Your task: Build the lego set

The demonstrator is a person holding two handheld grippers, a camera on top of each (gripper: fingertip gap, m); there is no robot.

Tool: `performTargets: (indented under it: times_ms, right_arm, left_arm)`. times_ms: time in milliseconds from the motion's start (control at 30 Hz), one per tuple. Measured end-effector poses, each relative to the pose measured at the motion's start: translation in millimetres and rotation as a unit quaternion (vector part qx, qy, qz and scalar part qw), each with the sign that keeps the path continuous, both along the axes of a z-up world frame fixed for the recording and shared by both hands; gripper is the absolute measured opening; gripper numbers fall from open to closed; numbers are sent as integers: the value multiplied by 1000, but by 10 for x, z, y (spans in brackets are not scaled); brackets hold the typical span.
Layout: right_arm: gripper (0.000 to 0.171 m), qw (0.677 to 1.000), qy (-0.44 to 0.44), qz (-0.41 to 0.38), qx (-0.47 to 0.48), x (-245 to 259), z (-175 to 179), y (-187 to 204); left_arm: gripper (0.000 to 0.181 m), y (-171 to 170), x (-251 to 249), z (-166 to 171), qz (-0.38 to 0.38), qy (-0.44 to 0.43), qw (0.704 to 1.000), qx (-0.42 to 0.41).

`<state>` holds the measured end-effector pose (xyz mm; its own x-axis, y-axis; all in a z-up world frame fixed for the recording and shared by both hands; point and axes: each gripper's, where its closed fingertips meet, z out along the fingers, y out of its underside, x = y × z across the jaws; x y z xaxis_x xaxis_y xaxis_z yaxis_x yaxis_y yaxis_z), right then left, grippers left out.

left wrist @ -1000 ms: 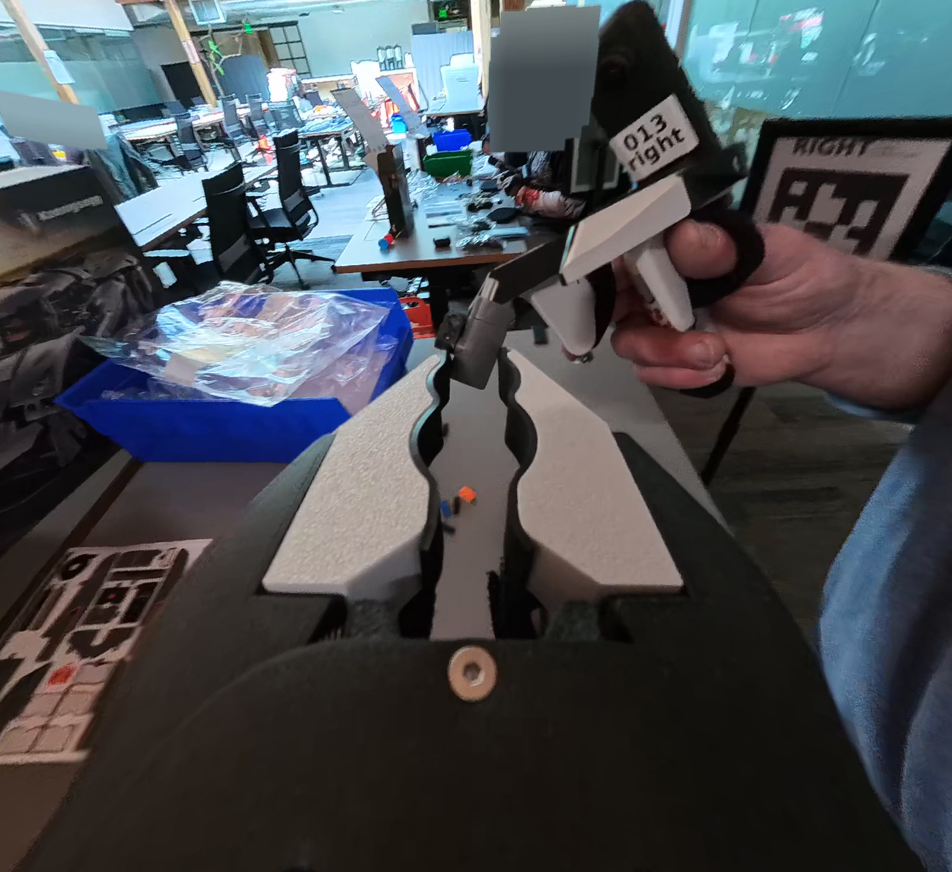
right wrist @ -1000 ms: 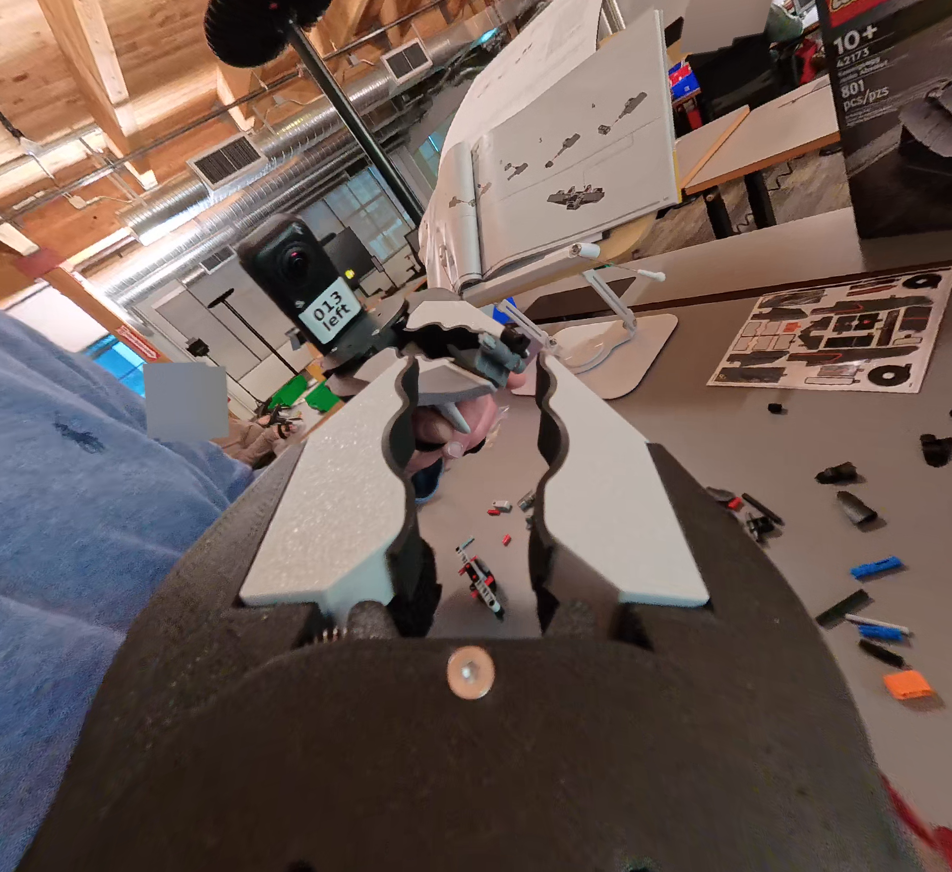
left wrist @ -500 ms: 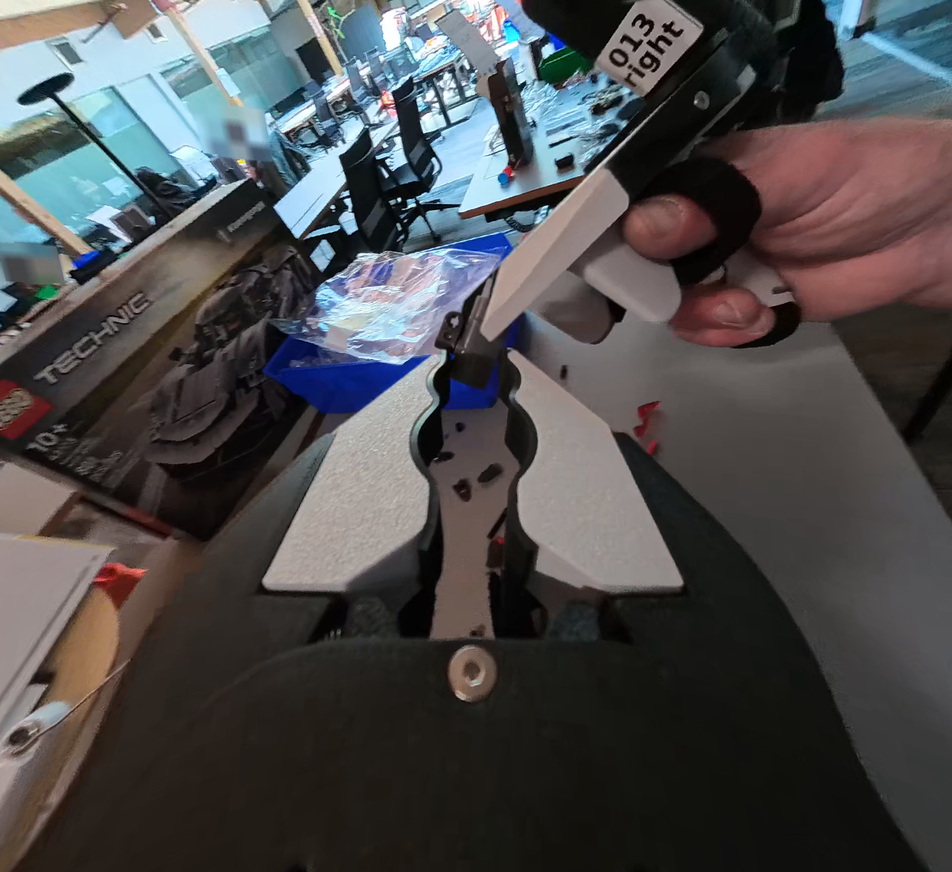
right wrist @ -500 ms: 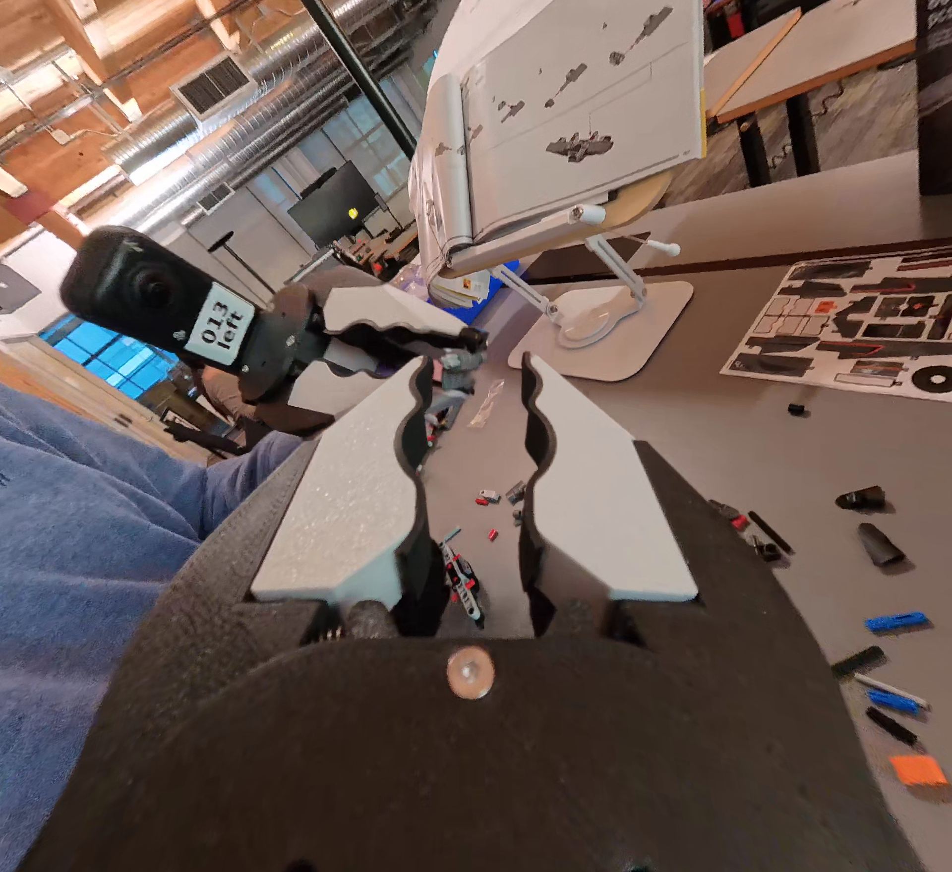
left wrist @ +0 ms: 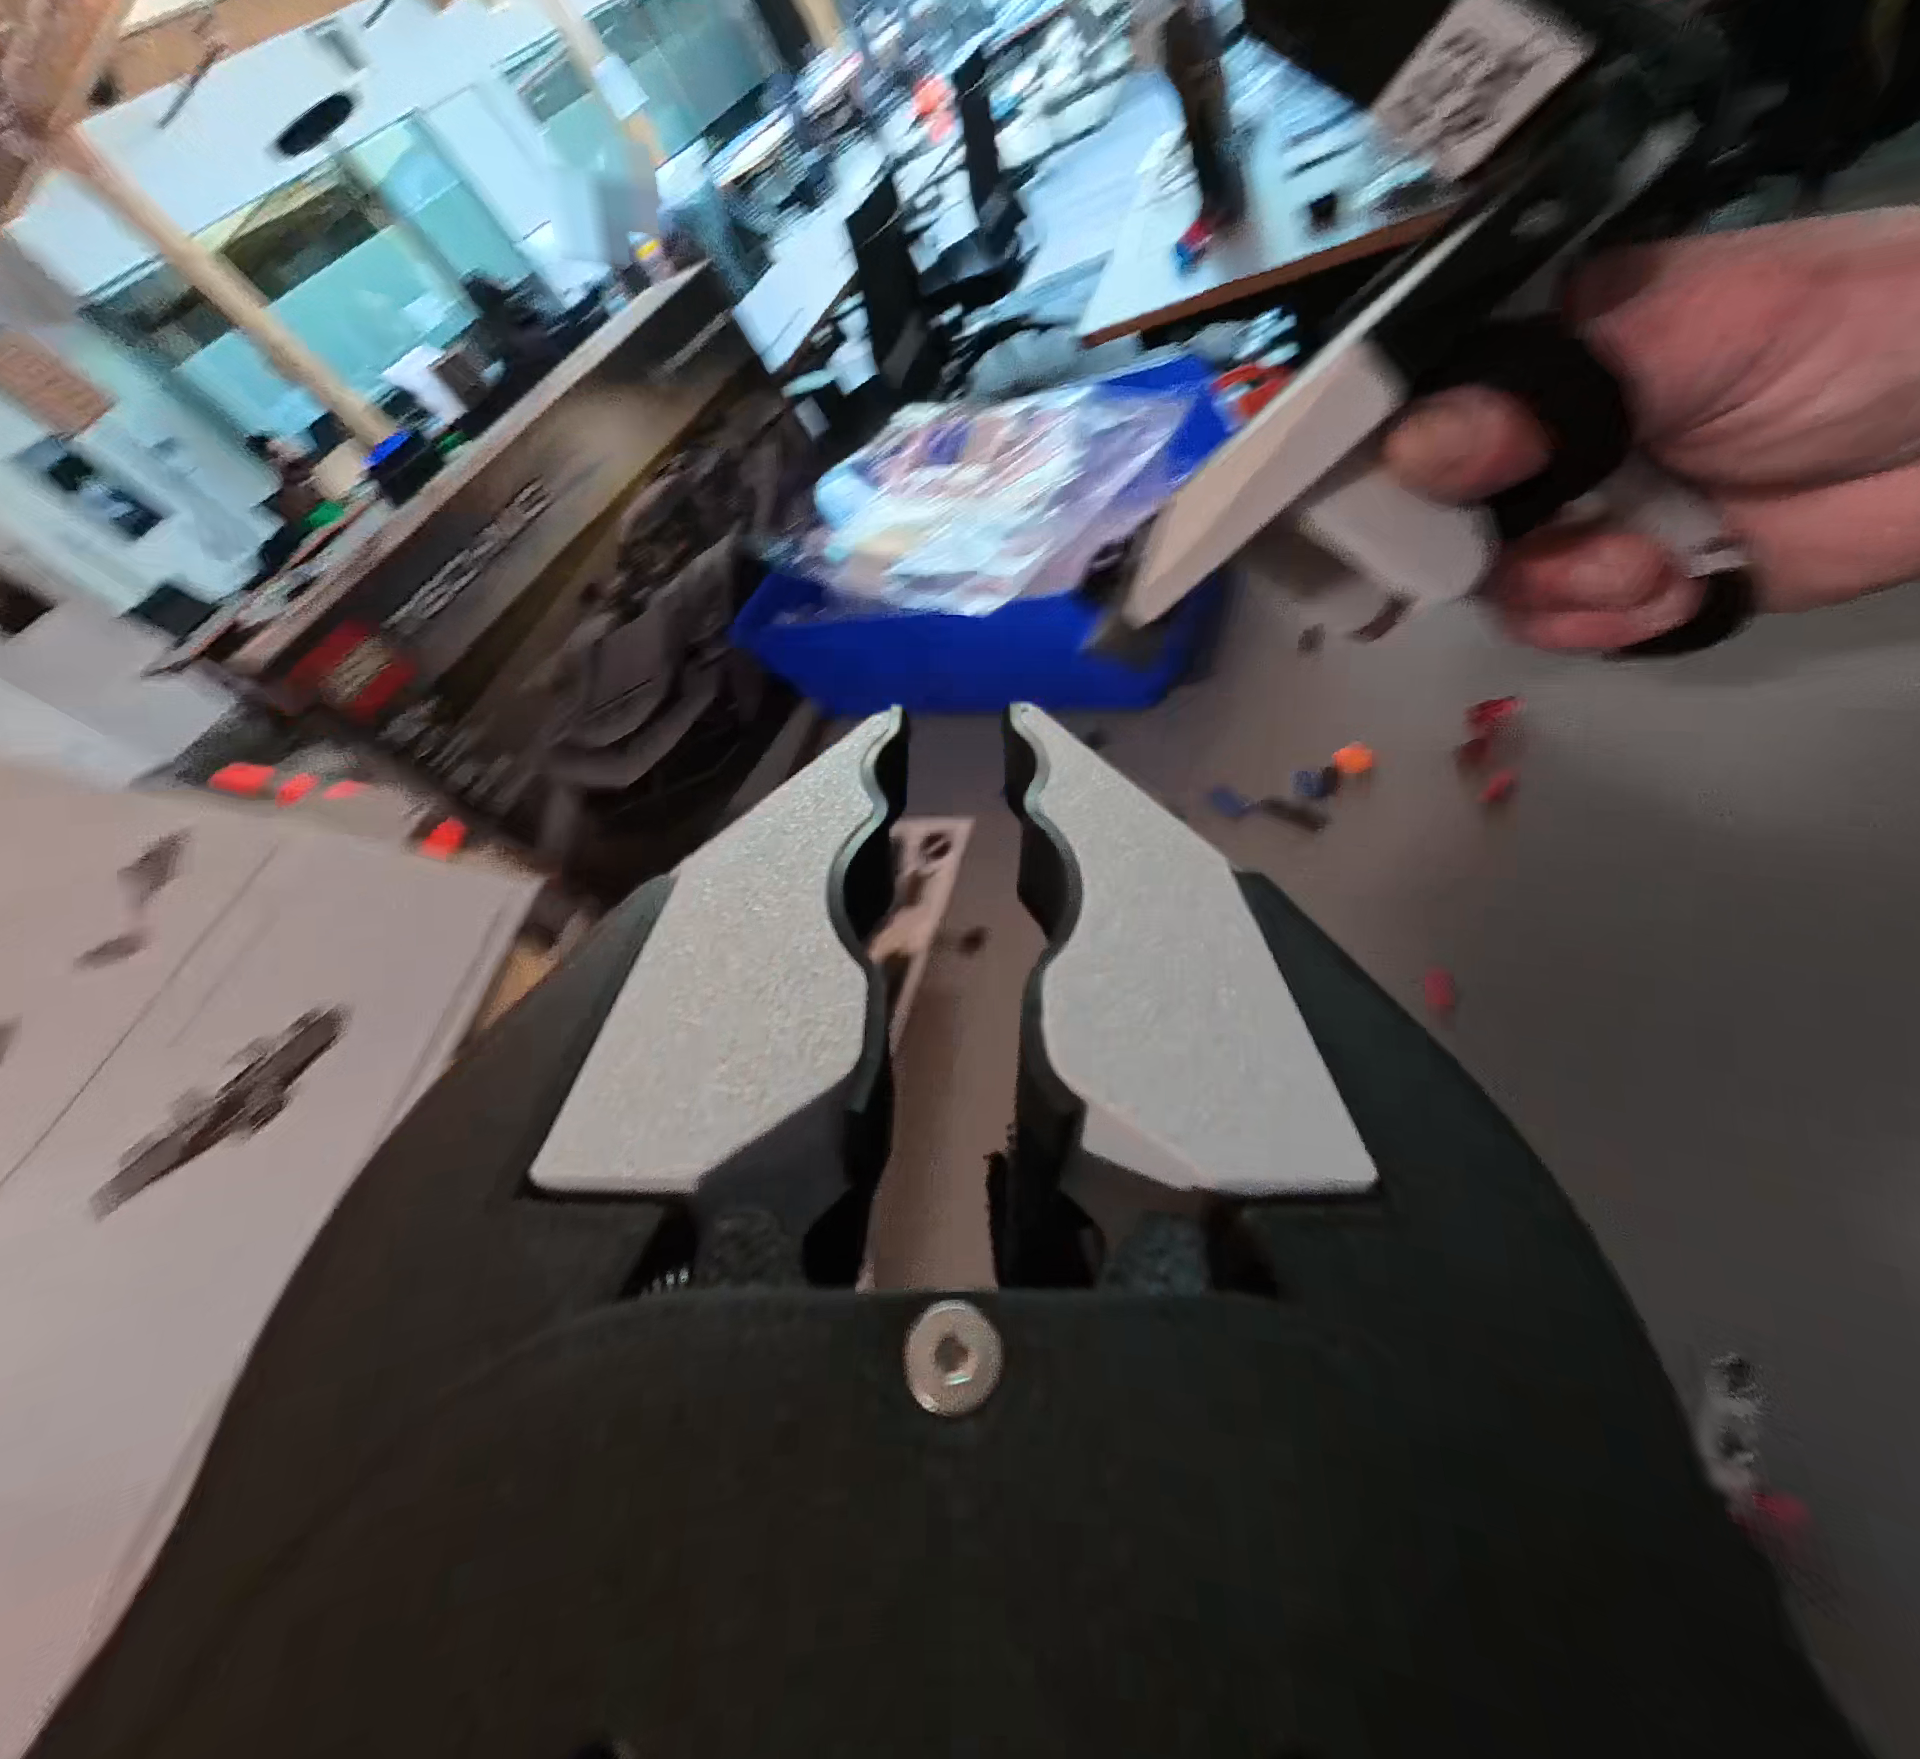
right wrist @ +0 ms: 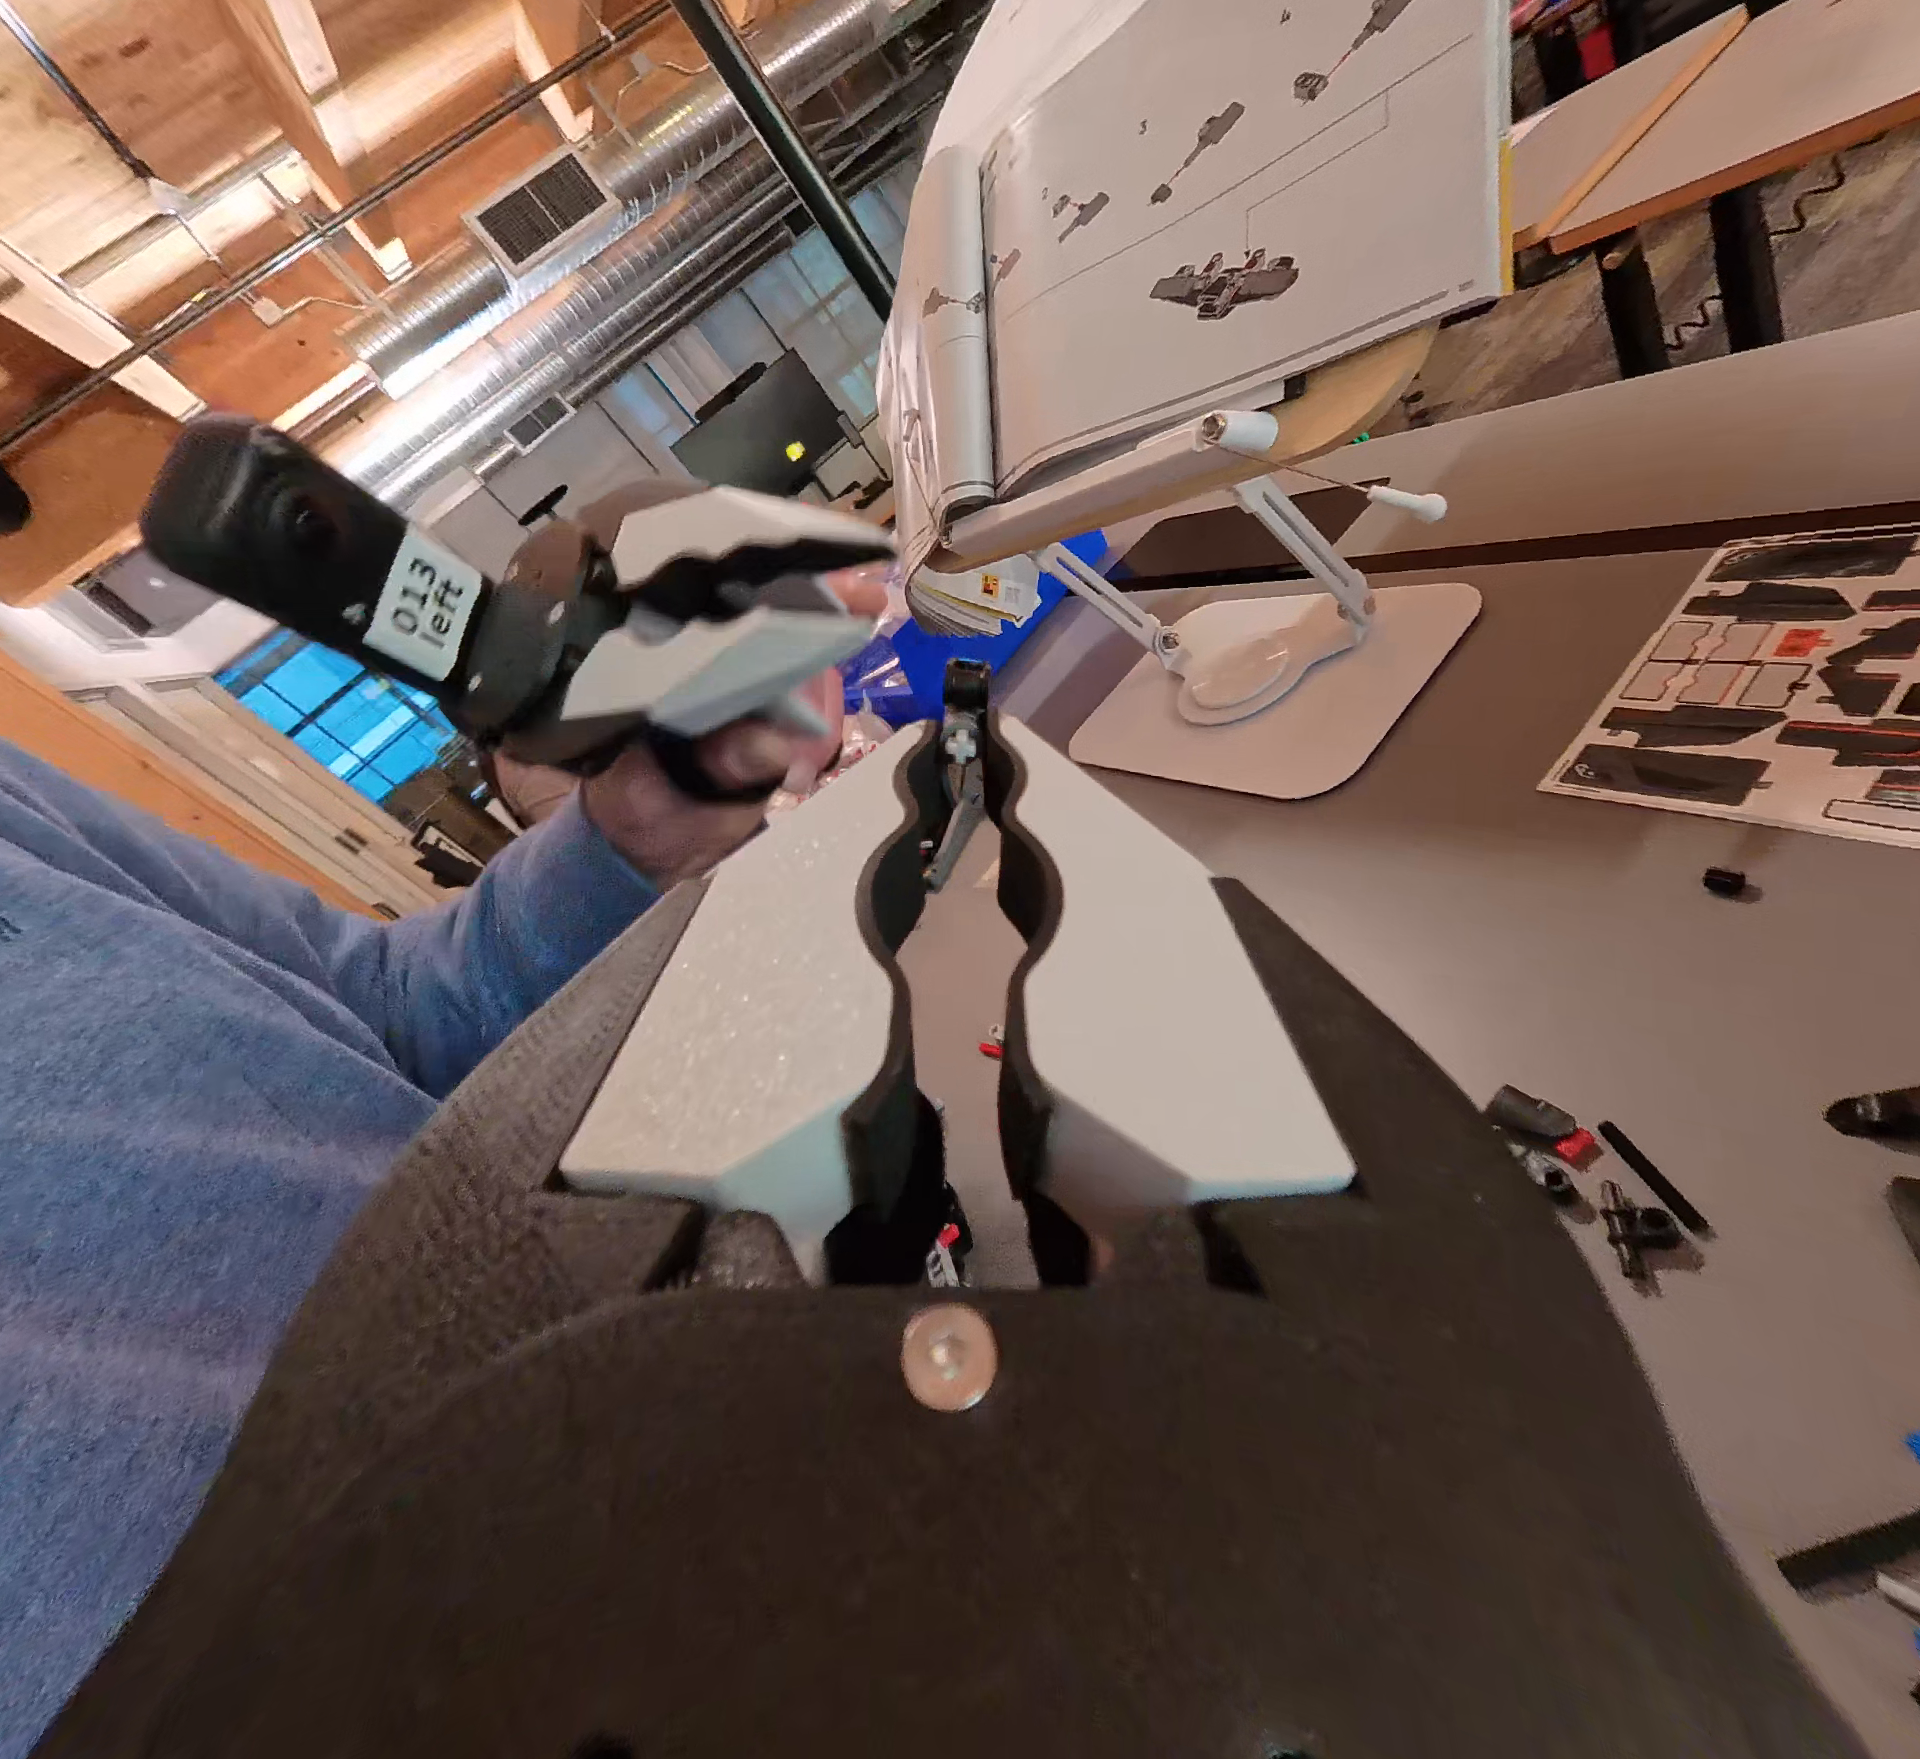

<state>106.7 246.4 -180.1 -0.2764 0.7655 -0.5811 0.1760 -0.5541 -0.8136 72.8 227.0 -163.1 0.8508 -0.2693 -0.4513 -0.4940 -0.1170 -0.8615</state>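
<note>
The left wrist view is smeared with motion: the blue bin (left wrist: 966, 660) beyond the fingertips, the plastic bags (left wrist: 977, 514) in it and the big box (left wrist: 499, 629) to their left are all soft. The label (left wrist: 1475, 88) on the right gripper (left wrist: 1117, 623) is unreadable, and its tips are too blurred to tell what they carry. In the right wrist view, the sticker sheet (right wrist: 1787, 691) right of the fingers runs off the frame edge. The lower end of the small grey piece (right wrist: 961, 774) sits hidden between the fingers (right wrist: 779, 961).

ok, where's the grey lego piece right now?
Right wrist view, centre: the grey lego piece sits pinched at the tips of the right gripper, above the table, just right of the left gripper.
</note>
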Motion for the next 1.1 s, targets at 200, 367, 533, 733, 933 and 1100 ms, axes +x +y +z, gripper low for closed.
performTargets:
  times_ms: [200, 367, 533, 733, 933, 1100]
  right_arm:
    - [4, 1000, 1, 23, -4, -130, -85, -92]
    - [4, 999, 3, 39, -17, -258, -148, -211]
    - [3, 998, 4, 53, -21, -386, -208, -324]
    - [3, 998, 4, 55, -24, -484, -283, -334]
    - [3, 997, 9, 65, -39, -570, -345, -314]
    - [3, 996, 12, 76, -45, -647, -385, -320]
  left_arm:
    - [2, -441, -1782, 127, 263, 111, 958, -18]
    - [0, -690, -2759, 221, 355, 186, 915, -38]
    - [0, -733, -3227, 138, 390, 230, 887, -89]
    - [0, -782, -3227, 142, 393, 204, 895, -53]
    - [0, -924, -3235, 185, 397, 184, 899, -15]
    - [0, -954, -3260, 163, 403, 158, 901, -22]
